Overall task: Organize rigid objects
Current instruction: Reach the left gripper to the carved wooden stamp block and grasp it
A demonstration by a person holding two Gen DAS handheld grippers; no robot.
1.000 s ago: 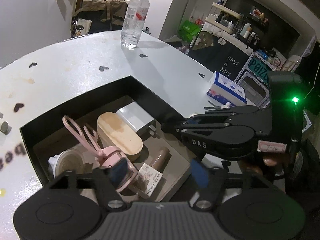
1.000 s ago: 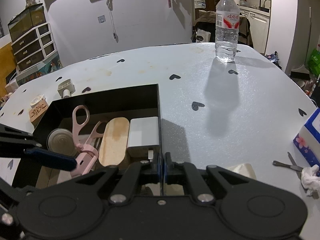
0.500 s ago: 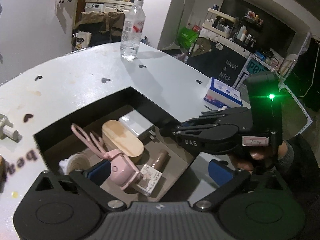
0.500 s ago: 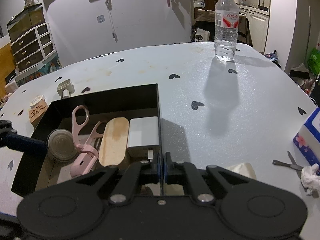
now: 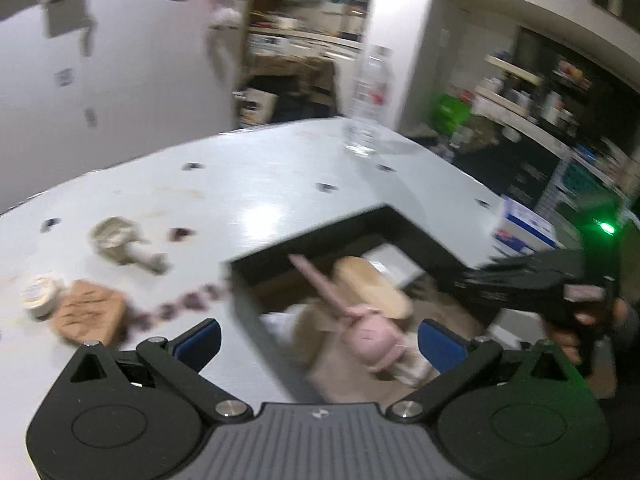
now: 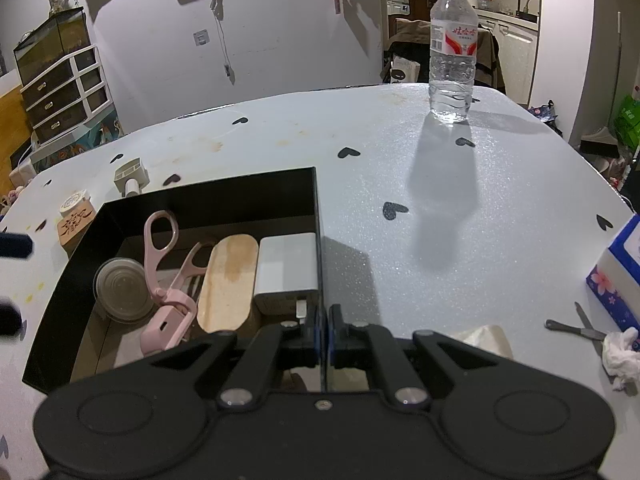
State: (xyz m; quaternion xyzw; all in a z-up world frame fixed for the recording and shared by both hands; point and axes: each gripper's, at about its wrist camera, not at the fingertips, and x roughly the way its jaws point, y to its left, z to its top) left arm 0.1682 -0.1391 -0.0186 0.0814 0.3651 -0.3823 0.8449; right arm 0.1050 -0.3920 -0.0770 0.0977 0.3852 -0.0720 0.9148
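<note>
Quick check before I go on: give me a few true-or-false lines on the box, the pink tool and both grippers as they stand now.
1. The pink eyelash curler lies inside the black open box. True.
2. The left gripper grips the curler. False: its jaws, just opened, stand wide and hold nothing.
3. The right gripper is shut on the box's wall. True.
4. The clear plastic water bottle lies on its side. False: it stands upright on the white table.

White heart-dotted table (image 6: pixel 400 152) carries a black box (image 6: pixel 240 196), water bottle (image 6: pixel 452 60), tissue box (image 6: pixel 618 272).
</note>
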